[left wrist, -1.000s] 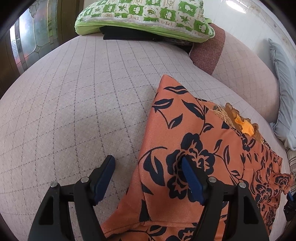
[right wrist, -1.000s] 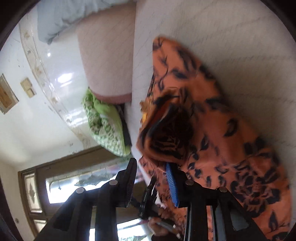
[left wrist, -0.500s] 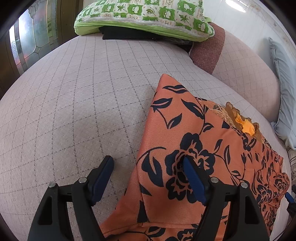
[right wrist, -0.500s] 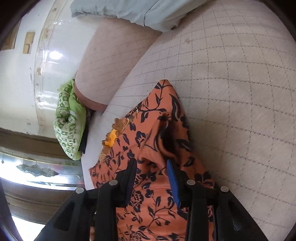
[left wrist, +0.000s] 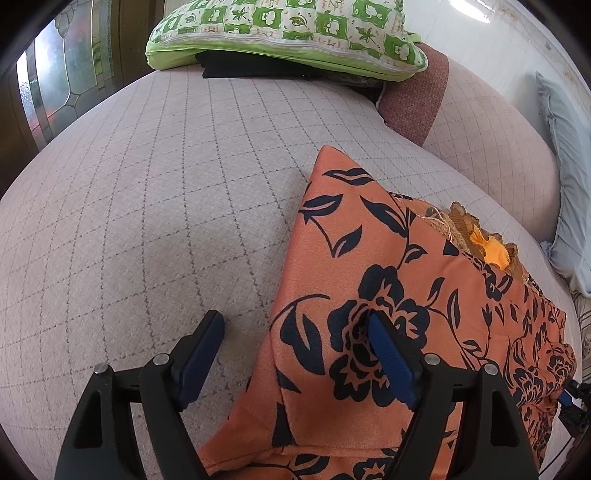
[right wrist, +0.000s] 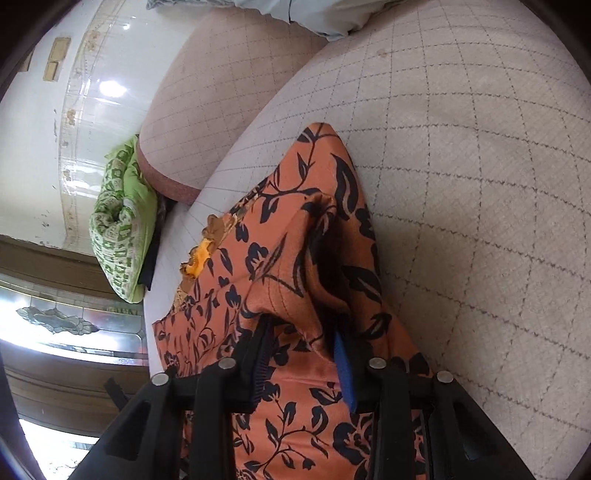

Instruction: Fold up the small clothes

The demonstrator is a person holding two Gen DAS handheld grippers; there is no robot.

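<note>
An orange garment with a black flower print [left wrist: 388, 295] lies on the checked sofa seat [left wrist: 147, 206]; its left side is folded over, and a gold-trimmed neckline [left wrist: 480, 243] shows. My left gripper [left wrist: 291, 332] is open and straddles the garment's left folded edge, one finger on the seat and one on the cloth. In the right wrist view the same garment [right wrist: 258, 266] lies below my right gripper [right wrist: 301, 325], whose jaws are nearly closed around a raised fold of the cloth [right wrist: 295, 295].
A green patterned cushion [left wrist: 288, 33] lies over a dark item at the sofa's far end. A pale blue cloth [left wrist: 569, 177] lies at the right, by the sofa back [left wrist: 491, 147]. A glass-panelled door [left wrist: 55, 85] is at the left.
My right gripper has swung down from a raised, tilted pose toward the seat, carrying its fold of cloth over the garment. My left gripper has barely moved.
</note>
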